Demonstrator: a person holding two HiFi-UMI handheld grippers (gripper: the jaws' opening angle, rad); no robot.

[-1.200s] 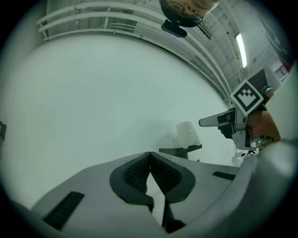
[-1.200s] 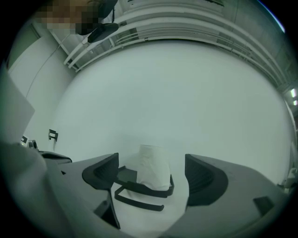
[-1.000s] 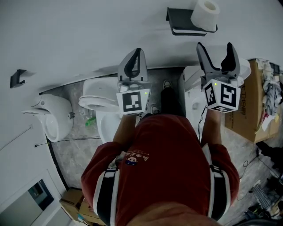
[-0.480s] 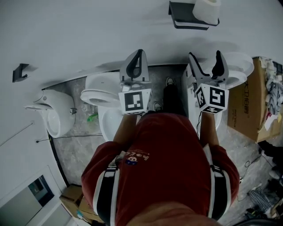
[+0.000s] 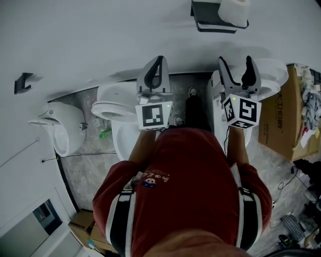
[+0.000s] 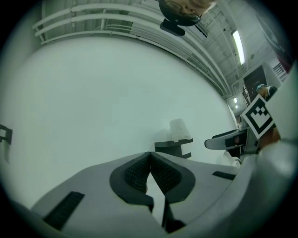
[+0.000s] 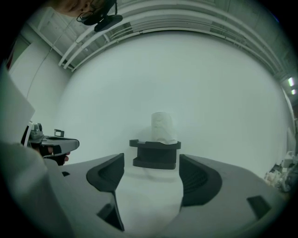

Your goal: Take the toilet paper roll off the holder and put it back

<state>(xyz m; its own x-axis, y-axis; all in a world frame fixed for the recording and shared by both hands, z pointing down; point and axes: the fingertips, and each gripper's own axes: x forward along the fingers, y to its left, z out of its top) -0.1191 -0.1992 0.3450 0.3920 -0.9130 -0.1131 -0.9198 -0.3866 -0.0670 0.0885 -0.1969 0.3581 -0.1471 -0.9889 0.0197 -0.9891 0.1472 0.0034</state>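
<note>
A white toilet paper roll (image 5: 234, 11) stands upright on a black wall holder (image 5: 210, 19) at the top of the head view. My right gripper (image 5: 235, 62) points up at the wall below it, well short of it. Its jaws are apart and closing, with nothing between them. In the right gripper view the roll (image 7: 163, 126) and holder (image 7: 155, 153) sit straight ahead between the jaws of the right gripper (image 7: 151, 173). My left gripper (image 5: 158, 62) is shut and empty, held left of the right one. The roll (image 6: 180, 130) shows off to the right in the left gripper view.
A white toilet (image 5: 113, 108) and a white wall fixture (image 5: 62, 133) stand below on the left, another white toilet (image 5: 271, 75) on the right. A cardboard box (image 5: 283, 123) with clutter is at the far right. A small black hook (image 5: 21, 83) is on the wall at left.
The right gripper's jaws have narrowed a little and it sits slightly lower relative to the holder. The head view has shifted, so the roll is now cut by the top edge. The left gripper stayed shut.
</note>
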